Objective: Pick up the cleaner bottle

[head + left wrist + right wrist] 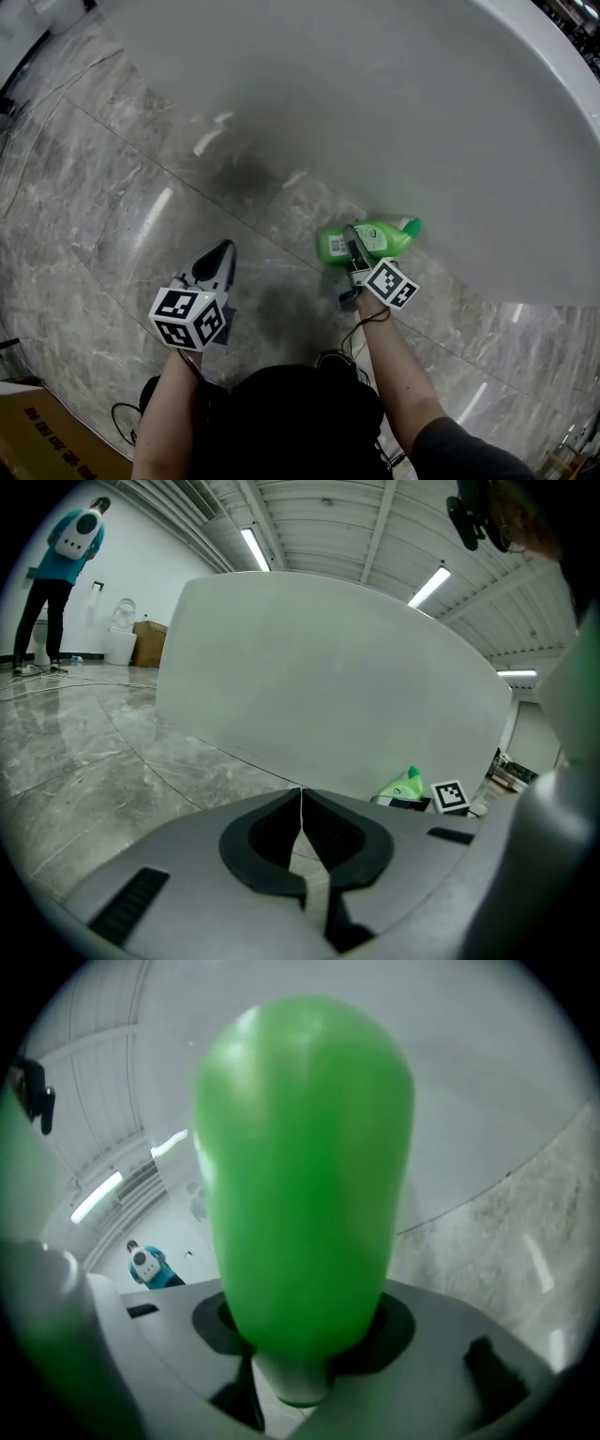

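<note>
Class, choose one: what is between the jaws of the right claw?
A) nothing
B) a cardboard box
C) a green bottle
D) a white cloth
C: in the right gripper view the green bottle sits between the jaws of the right claw, which grip it.

My left gripper [223,249] is a pale grey shell narrowing to a black-edged point. At its back sits a white cube [188,318] printed with black square markers. Seen close, its jaws are smooth grey plastic around a black recess [305,841], with a dark slot [131,904] set into the shell beside it. My right gripper [351,236] looks darker and slimmer and carries the same kind of marker cube [392,284]. A thin black cable [371,319] loops at that wrist. I wear a black top [300,417] with a short dark grey sleeve [455,448].
</note>
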